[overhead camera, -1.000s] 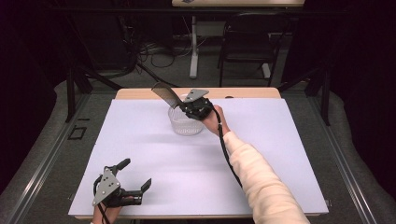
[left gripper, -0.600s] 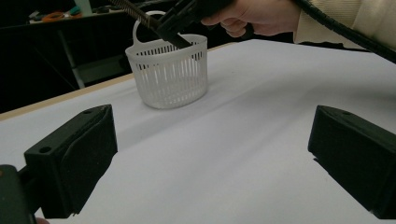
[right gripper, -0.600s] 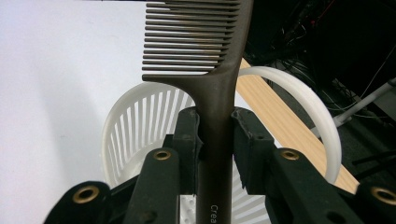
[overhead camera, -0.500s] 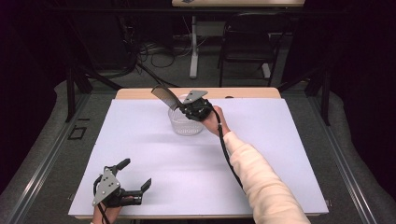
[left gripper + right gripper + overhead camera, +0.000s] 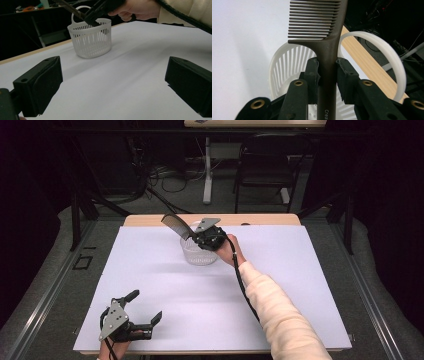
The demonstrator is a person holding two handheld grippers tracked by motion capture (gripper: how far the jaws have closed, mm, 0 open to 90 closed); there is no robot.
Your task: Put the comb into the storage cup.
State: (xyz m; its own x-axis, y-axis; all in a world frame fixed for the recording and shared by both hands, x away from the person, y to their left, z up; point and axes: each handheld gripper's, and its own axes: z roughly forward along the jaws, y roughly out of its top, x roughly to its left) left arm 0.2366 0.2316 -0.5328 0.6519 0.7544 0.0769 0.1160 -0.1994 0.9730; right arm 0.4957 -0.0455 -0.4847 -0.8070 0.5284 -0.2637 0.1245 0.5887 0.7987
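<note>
- Table [image 5: 300,270] at centre of the high view, sheet-covered, far edge strip bare at twelve o'clock.
- Basket [image 5: 200,254] standing on the table toward twelve o'clock, just short of the bare strip.
- Right gripper [image 5: 204,240] over the basket's far rim, at one o'clock of the basket's middle, clamped on a comb [image 5: 175,224].
- Comb reaching from the jaws toward ten o'clock, above and beyond the basket, teeth end outermost.
- Left gripper [image 5: 142,312] at seven o'clock near the table's near edge, well apart from the basket, jaws spread.
- Chair [image 5: 262,167] and desk leg [image 5: 207,170] behind the table at twelve o'clock.
</note>
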